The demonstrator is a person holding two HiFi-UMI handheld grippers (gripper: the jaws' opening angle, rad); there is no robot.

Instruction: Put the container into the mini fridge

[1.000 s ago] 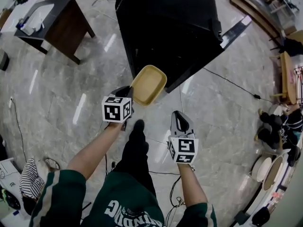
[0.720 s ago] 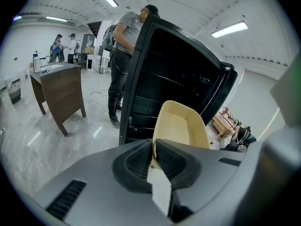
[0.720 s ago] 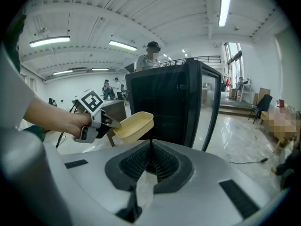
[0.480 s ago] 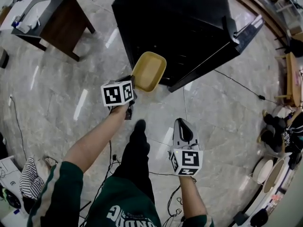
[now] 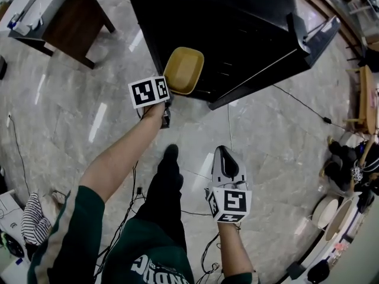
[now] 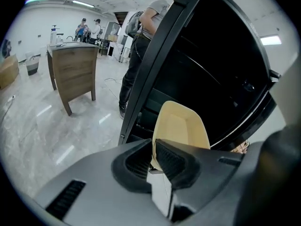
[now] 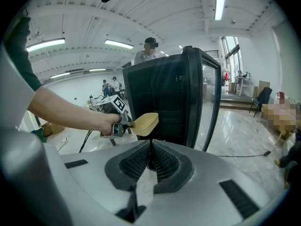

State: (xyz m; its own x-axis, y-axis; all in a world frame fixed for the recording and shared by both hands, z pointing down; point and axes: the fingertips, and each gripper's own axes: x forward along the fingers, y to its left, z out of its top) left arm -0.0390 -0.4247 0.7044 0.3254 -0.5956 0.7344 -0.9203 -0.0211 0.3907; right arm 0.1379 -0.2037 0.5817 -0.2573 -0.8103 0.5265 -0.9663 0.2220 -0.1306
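A shallow tan container [image 5: 183, 70] hangs in the air at the open front of the black mini fridge [image 5: 225, 22]. My left gripper [image 5: 167, 94] is shut on its near rim. In the left gripper view the container [image 6: 181, 128] rises from between the jaws toward the dark fridge interior [image 6: 221, 79]. The fridge door [image 5: 296, 46] stands open to the right. My right gripper [image 5: 228, 161] hangs lower, over the floor, shut with nothing in it. In the right gripper view I see the container [image 7: 145, 122] in front of the fridge [image 7: 164, 102].
A dark wooden table [image 5: 53, 16] stands on the marble floor at the upper left. A cable [image 5: 296, 102] runs across the floor right of the fridge. Shoes and round objects [image 5: 340, 170] lie at the right edge. People [image 6: 89, 27] stand far behind.
My left arm has stretched forward and carried the container up to the fridge opening. The right gripper has dropped back a little toward my body.
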